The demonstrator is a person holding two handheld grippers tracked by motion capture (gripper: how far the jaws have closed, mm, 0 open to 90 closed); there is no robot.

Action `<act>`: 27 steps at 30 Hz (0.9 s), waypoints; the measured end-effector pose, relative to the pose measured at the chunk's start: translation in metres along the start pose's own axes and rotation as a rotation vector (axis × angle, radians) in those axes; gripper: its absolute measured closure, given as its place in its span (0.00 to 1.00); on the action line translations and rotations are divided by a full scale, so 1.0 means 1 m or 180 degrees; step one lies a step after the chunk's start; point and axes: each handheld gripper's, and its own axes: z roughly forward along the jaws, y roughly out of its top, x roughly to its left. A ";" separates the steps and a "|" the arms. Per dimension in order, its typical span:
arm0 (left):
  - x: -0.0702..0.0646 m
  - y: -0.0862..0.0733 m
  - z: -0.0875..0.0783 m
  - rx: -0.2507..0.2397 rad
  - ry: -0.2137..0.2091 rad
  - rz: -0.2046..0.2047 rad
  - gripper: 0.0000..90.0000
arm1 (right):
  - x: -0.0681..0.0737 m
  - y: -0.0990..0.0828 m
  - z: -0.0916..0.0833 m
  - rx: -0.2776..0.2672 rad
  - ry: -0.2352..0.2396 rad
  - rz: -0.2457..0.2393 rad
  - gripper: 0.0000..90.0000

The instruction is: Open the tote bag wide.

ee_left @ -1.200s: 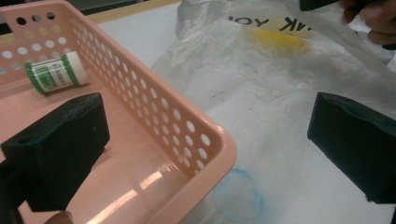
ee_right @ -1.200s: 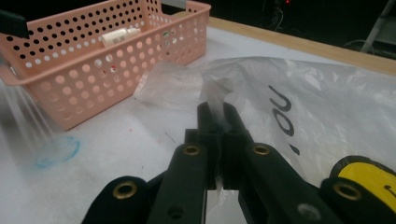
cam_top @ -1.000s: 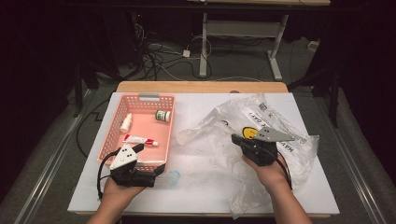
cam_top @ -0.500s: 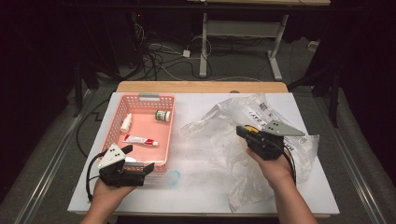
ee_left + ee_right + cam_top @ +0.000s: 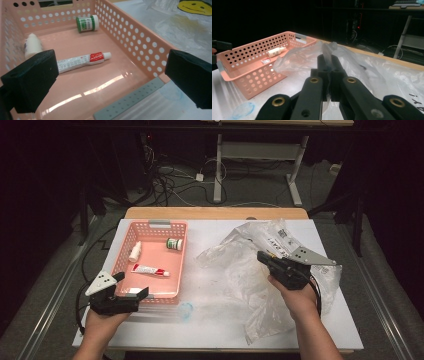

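The clear plastic bag point(image 5: 260, 270) lies crumpled over the right half of the white table point(image 5: 210, 320), spreading from about the middle out to four o'clock, with a yellow smiley print on it that shows in the left gripper view point(image 5: 193, 7). The right gripper point(image 5: 263, 258) has its jaws clamped on a fold of the film and holds that fold lifted off the table; in the right gripper view the pinched film point(image 5: 325, 53) rises straight out between the closed black tips. I would judge the bag to be very light, limp and slippery, apt to billow and slide rather than keep a shape, so a bunched fold or the rim of its mouth looks a better place to grip than a single flat layer. It will not break, though it could tear or slip free under a sharp tug. At nine o'clock from the bag stands the pink basket point(image 5: 178, 265), holding a toothpaste tube point(image 5: 82, 60), a small white bottle point(image 5: 32, 46) and a green-labelled jar point(image 5: 87, 23). The left gripper point(image 5: 134, 288) hangs at the basket's near corner, at about seven o'clock on the table, jaws wide apart and holding nothing, straddling the near rim. A small blue smudge point(image 5: 185, 310) marks the tabletop just in front of the basket. Open table lies toward six o'clock, while the bag already nears the right edge at three o'clock, and the basket wall hems in the left.
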 end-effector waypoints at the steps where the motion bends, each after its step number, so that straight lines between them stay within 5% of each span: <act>1: 0.002 0.000 -0.001 -0.0009 0.0007 -0.0015 0.00 | 0.000 0.000 0.000 -0.0003 0.0008 0.0005 1.00; 15: 0.008 0.005 -0.002 -0.0035 -0.0054 -0.0083 0.05 | 0.000 0.000 0.000 0.0014 0.0013 -0.0002 1.00; 21: 0.011 0.019 0.007 -0.0017 -0.0139 -0.0125 0.22 | 0.001 -0.002 0.007 0.0084 0.0059 -0.0054 1.00; 27: 0.010 0.036 0.020 0.0007 0.0085 -0.0106 0.41 | 0.001 0.000 0.008 0.0075 0.0064 -0.0055 1.00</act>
